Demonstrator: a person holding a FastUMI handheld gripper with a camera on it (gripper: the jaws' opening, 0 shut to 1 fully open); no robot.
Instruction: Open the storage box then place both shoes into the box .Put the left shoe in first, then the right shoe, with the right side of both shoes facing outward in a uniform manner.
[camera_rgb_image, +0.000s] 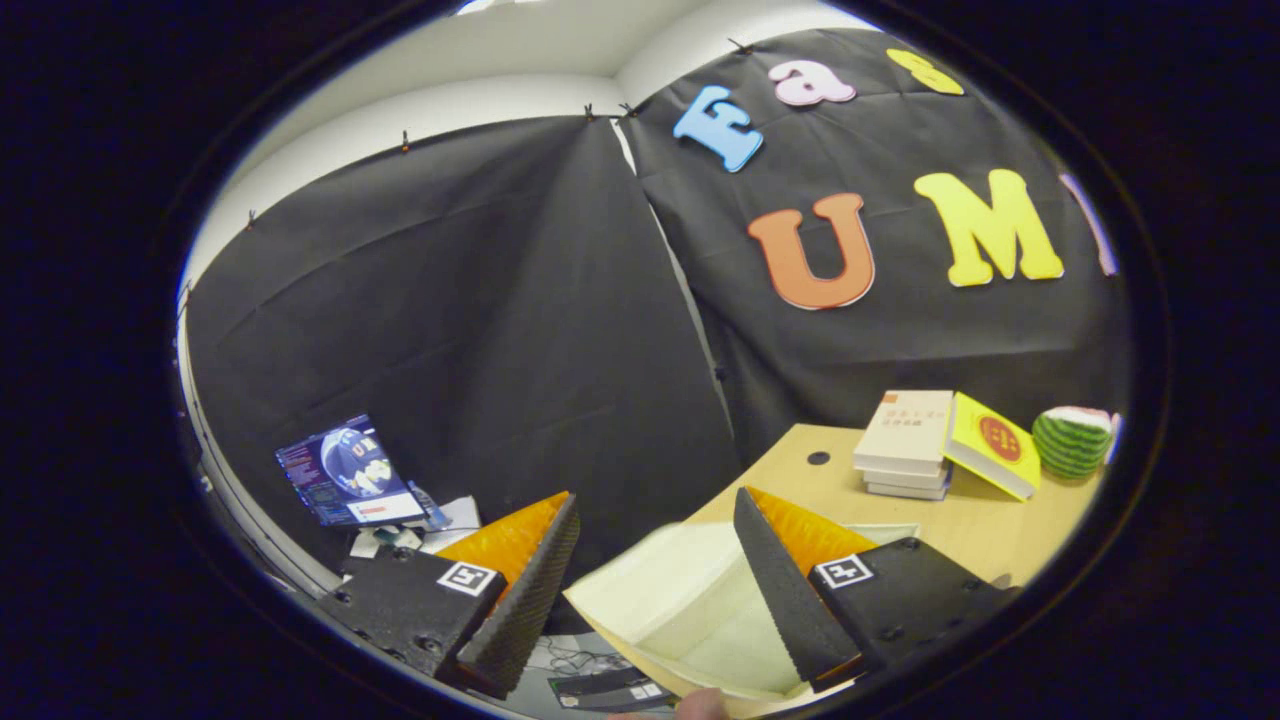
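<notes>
In the gripper view, the gripper is seen with its two fingers spread wide and nothing held between them. The pale storage box lies just ahead and a little below, between the fingers, touching the right one, at the near corner of the wooden table. Its long axis cannot be told. No shoes can be judged from here. A stack of books stands well beyond.
</notes>
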